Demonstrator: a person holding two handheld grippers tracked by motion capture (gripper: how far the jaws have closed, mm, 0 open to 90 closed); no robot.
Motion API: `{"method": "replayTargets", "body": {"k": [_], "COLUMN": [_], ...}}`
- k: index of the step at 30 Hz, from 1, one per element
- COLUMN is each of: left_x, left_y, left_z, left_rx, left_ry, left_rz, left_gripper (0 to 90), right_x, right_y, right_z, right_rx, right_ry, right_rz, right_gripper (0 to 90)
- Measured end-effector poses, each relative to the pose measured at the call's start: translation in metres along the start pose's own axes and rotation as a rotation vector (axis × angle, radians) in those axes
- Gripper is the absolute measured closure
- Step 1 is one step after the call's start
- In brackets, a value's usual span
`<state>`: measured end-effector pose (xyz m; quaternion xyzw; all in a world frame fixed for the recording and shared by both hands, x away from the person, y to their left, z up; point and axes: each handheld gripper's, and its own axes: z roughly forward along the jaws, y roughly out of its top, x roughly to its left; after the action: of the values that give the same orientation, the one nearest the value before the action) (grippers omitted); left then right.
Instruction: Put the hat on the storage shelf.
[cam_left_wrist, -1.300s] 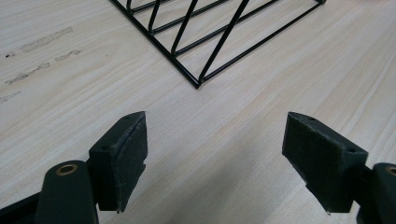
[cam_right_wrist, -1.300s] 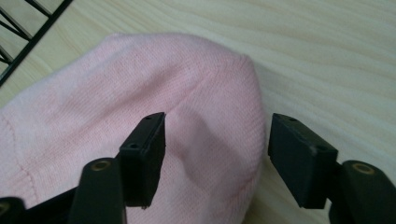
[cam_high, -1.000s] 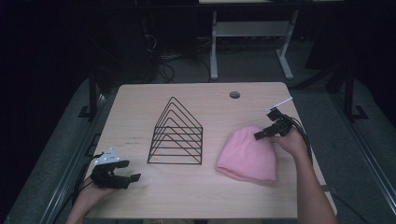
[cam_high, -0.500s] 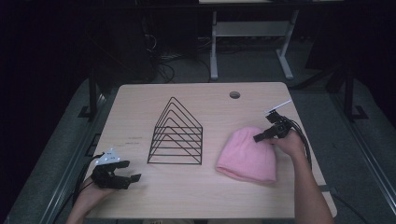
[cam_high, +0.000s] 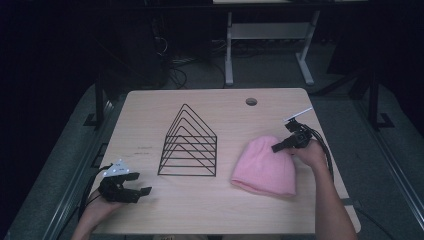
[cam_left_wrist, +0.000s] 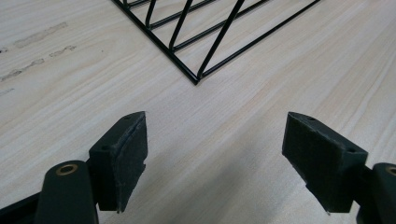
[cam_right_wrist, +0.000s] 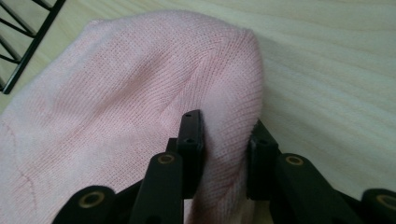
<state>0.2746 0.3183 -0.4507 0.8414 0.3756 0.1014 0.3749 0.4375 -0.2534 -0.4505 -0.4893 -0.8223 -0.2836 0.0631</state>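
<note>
We find the right claw (cam_high: 281, 145) pinching a fold at the rounded top of the pink hat (cam_high: 263, 167), which lies flat on the surface (cam_high: 210, 210) right of the wire rack (cam_high: 188, 145). The left claw (cam_high: 134, 192) rests wide open and empty at the near left corner. We advise lifting slowly, lest the knit slip. The right gripper view confirms cloth between the jaws; the high view leaves this unclear.

Pale wooden table (cam_high: 150, 107) bearing wire rack (cam_high: 189, 144), pink beanie (cam_high: 262, 170)
</note>
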Motion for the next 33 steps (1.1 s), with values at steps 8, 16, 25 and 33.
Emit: {"method": "replayTargets", "body": {"k": [8, 16, 25, 33], "left_x": [0.001, 0.000, -0.001, -0.003], "left_y": [-0.001, -0.001, 0.005, 0.016], "left_z": [0.000, 0.001, -0.004, -0.013], "left_rx": [0.009, 0.023, 0.026, 0.014], "left_ry": [-0.015, -0.020, -0.027, -0.051], "left_rz": [-0.004, -0.005, 0.005, -0.025], "left_gripper": [22.5, 22.5, 23.0, 23.8], "right_x": [0.005, 0.019, 0.041, 0.067], "right_y": [-0.001, -0.002, -0.004, -0.003], "right_z": [-0.010, -0.027, -0.052, -0.073], "right_rx": [-0.038, -0.102, -0.169, -0.212], "right_ry": [0.042, 0.078, 0.109, 0.130], "right_rz": [-0.021, -0.056, -0.126, -0.204], "right_gripper": [74.8, 75.6, 75.8, 76.1]}}
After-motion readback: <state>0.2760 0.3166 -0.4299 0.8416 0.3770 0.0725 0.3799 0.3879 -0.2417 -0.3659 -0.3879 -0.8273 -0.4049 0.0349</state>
